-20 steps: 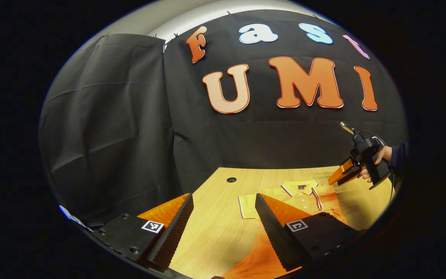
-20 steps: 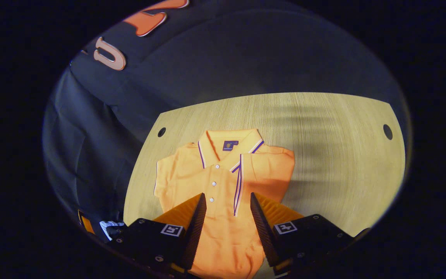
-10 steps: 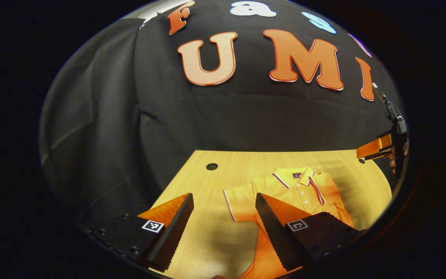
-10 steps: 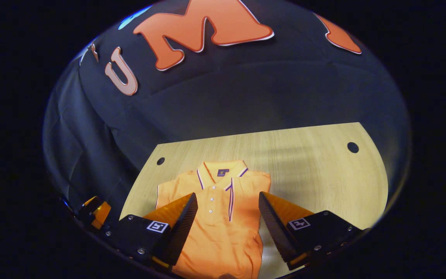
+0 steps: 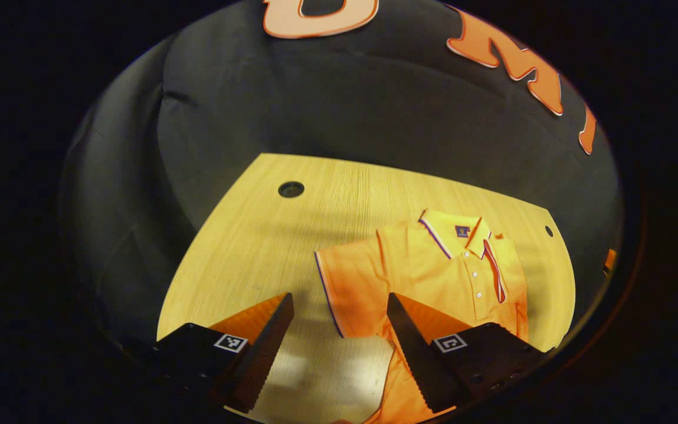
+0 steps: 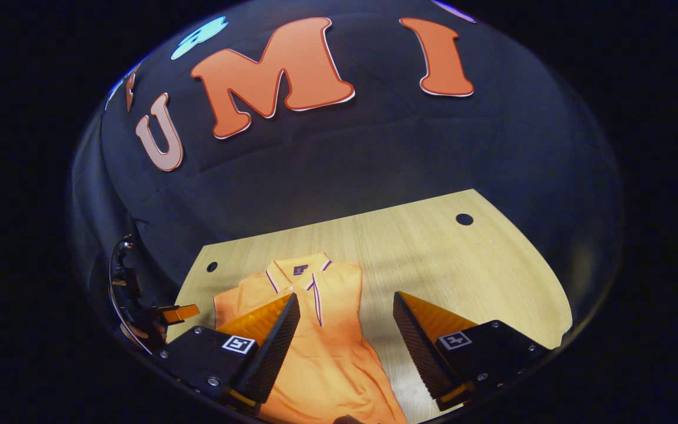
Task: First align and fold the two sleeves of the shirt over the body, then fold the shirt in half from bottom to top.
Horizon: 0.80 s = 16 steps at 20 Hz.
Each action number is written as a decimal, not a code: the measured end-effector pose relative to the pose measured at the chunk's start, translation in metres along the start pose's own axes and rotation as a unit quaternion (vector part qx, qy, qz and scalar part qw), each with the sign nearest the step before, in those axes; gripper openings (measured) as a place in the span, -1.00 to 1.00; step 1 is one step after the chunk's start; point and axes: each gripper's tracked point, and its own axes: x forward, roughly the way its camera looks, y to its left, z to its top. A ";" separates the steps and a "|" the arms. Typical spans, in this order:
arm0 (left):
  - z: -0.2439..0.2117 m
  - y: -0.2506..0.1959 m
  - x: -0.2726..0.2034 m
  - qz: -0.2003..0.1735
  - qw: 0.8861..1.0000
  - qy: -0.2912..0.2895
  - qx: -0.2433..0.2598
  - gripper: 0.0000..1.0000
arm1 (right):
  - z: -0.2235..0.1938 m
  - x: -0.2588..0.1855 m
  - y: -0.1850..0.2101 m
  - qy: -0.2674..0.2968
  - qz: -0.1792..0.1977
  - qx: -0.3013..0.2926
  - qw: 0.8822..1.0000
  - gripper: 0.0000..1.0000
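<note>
An orange polo shirt [image 5: 433,265] lies face up on the wooden table [image 5: 245,247], collar toward the back wall. One sleeve [image 5: 348,282] is spread out flat to the side; the other is folded over the body, its striped edge running beside the buttons. My left gripper [image 5: 340,300] hovers open above the spread sleeve's striped cuff, holding nothing. My right gripper [image 6: 346,297] is open too, above the shirt [image 6: 321,341] on its folded side. In the right gripper view the left gripper [image 6: 165,315] shows far off at the left edge.
The table [image 6: 480,265] has small round holes near its back corners [image 5: 291,189] [image 6: 464,219]. Bare wood lies on both sides of the shirt. Black cloth hangs close behind the table.
The left gripper has tipped down and come closer over the spread sleeve. The right gripper has drawn back from the shirt toward its folded side, its fingers a little wider apart.
</note>
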 end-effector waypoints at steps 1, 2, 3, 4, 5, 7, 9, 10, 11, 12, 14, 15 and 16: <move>-0.001 0.003 0.013 0.001 1.000 0.021 -0.003 0.96 | -0.008 -0.004 -0.003 -0.001 -0.012 0.002 1.000 0.94; -0.005 0.004 0.023 0.000 0.999 0.045 -0.005 0.96 | -0.015 -0.007 -0.007 0.001 -0.023 0.006 1.000 0.94; -0.007 0.001 0.034 -0.006 0.998 0.062 -0.009 0.95 | -0.020 -0.014 -0.010 0.002 -0.030 0.011 0.999 0.94; -0.007 0.000 0.044 -0.007 0.997 0.076 -0.012 0.96 | -0.025 -0.019 -0.013 0.003 -0.036 0.014 0.999 0.95; -0.008 -0.001 0.052 -0.004 0.996 0.089 -0.010 0.95 | -0.029 -0.025 -0.016 0.003 -0.044 0.016 0.999 0.95; -0.008 -0.003 0.067 0.005 0.994 0.110 -0.005 0.94 | -0.036 -0.032 -0.020 0.005 -0.057 0.020 0.998 0.95; -0.015 -0.003 0.079 0.016 0.990 0.139 0.000 0.92 | -0.041 -0.043 -0.022 0.004 -0.063 0.022 0.998 0.95; -0.017 -0.005 0.085 0.020 0.988 0.151 0.002 0.94 | -0.042 -0.047 -0.023 0.002 -0.063 0.021 0.998 0.95; -0.021 -0.003 0.087 0.026 0.987 0.161 0.006 0.93 | -0.043 -0.053 -0.023 0.000 -0.064 0.020 0.998 0.95; -0.022 -0.002 0.090 0.034 0.985 0.166 0.010 0.93 | -0.045 -0.057 -0.025 -0.001 -0.065 0.021 0.998 0.94; -0.025 -0.005 0.092 0.038 0.983 0.178 0.012 0.91 | -0.047 -0.064 -0.029 -0.002 -0.070 0.027 0.997 0.94; -0.023 -0.006 0.095 0.033 0.984 0.172 0.019 0.90 | -0.049 -0.066 -0.031 -0.002 -0.071 0.032 0.997 0.94; -0.025 -0.009 0.093 0.030 0.983 0.177 0.024 0.77 | -0.051 -0.067 -0.033 -0.002 -0.072 0.040 0.997 0.95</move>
